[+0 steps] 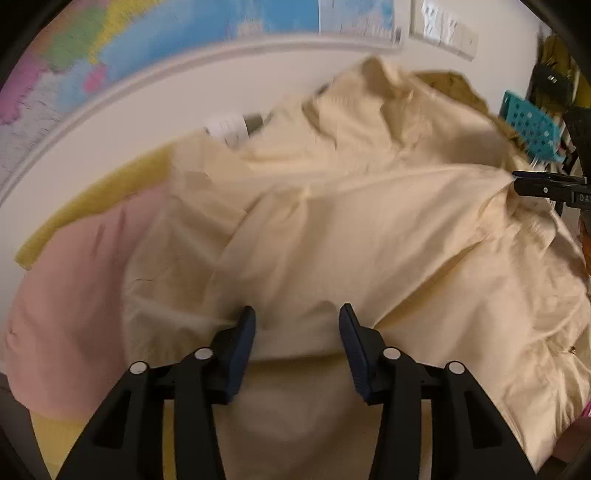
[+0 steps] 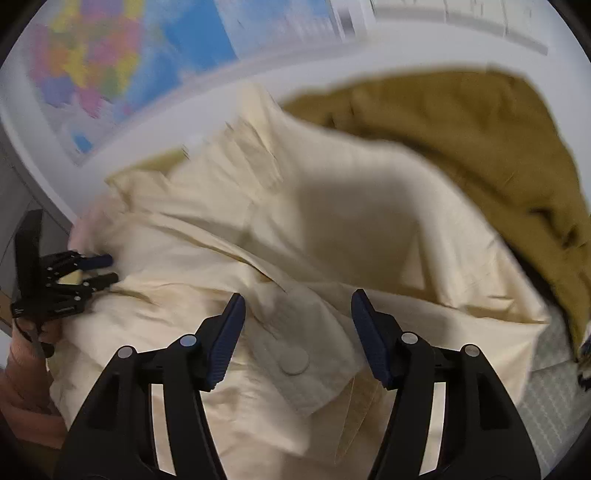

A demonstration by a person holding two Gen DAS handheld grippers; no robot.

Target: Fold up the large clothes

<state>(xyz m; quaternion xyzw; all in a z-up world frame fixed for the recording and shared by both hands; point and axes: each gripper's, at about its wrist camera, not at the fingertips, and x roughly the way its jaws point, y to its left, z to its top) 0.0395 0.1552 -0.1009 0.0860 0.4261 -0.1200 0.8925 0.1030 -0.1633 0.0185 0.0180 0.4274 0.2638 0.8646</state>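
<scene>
The left gripper hangs with its jaws spread wide apart, the blue pads on either side of a raised fold of the cream shirt, gripping nothing. The shirt spreads ahead of it and off to its right in loose, rumpled folds, with the collar end bunched farthest away. To the left of this gripper a pink garment lies partly under the shirt's edge, on a yellow cover. Far ahead, a world map hangs on the white wall, and a teal perforated basket sits far to the right. The right gripper also stands with its jaws wide apart and holds nothing, poised over a shirt cuff with a round white button just below its pads. In the left wrist view its tip touches the shirt's far right edge, but whether it is apart there cannot be told. Beyond and to the right of the right gripper, an olive-brown garment lies piled against the shirt. In the right wrist view the left gripper shows at the shirt's left edge.
</scene>
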